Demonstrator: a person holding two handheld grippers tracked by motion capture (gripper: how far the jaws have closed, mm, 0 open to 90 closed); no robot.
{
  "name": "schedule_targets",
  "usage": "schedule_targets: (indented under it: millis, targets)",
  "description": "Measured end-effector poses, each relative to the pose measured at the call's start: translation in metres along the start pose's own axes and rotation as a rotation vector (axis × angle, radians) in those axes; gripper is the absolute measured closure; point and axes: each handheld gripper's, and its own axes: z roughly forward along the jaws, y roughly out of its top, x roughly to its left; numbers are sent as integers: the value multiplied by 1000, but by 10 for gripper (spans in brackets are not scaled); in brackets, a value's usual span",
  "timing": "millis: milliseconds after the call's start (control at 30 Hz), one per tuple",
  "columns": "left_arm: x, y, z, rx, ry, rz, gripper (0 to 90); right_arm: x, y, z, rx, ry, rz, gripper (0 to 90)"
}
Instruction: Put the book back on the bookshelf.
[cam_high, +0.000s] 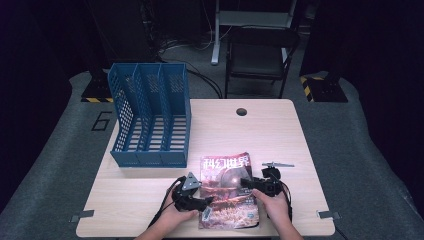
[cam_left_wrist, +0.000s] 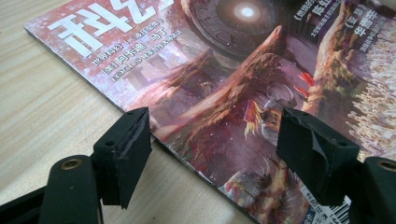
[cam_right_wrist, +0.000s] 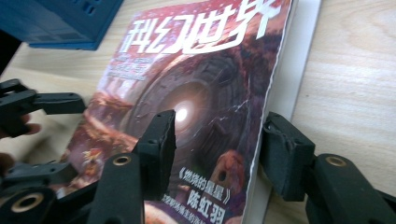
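A magazine (cam_high: 227, 187) with a reddish science-fiction cover and white Chinese title lies flat at the front middle of the wooden table (cam_high: 250, 135). My left gripper (cam_high: 207, 201) is at its left edge, jaws open. In the left gripper view the magazine (cam_left_wrist: 233, 70) has its spine edge running between the jaws of that gripper (cam_left_wrist: 217, 126); one jaw is over bare wood, the other over the cover. My right gripper (cam_high: 246, 183) is open at the right edge. In the right gripper view its jaws (cam_right_wrist: 219, 135) straddle the page edge of the magazine (cam_right_wrist: 201, 70).
A blue three-slot file rack (cam_high: 150, 120) stands at the table's back left, also seen as the blue rack (cam_right_wrist: 70, 18). A small grey metal piece (cam_high: 277, 164) lies right of the magazine. A cable hole (cam_high: 241, 111) is near the far edge. A dark chair (cam_high: 260, 55) stands behind.
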Motion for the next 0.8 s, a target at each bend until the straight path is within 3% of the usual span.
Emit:
schedule_targets:
  millis: [100, 267, 467, 633, 800]
  targets:
    - [0, 0, 0, -2, 2, -1, 259, 2, 0, -2, 9, 21, -10, 510]
    - [1, 1, 1, -4, -6, 3, 261, 6, -2, -7, 51, 24, -71, 535]
    - [1, 1, 0, 3, -16, 2, 262, 1, -1, -1, 63, 56, -34, 557]
    - [1, 1, 1, -1, -11, 1, 262, 7, -1, 5, 73, 51, -64, 561]
    - [1, 1, 0, 3, -16, 1, 262, 7, -1, 7, 99, 65, -73, 621]
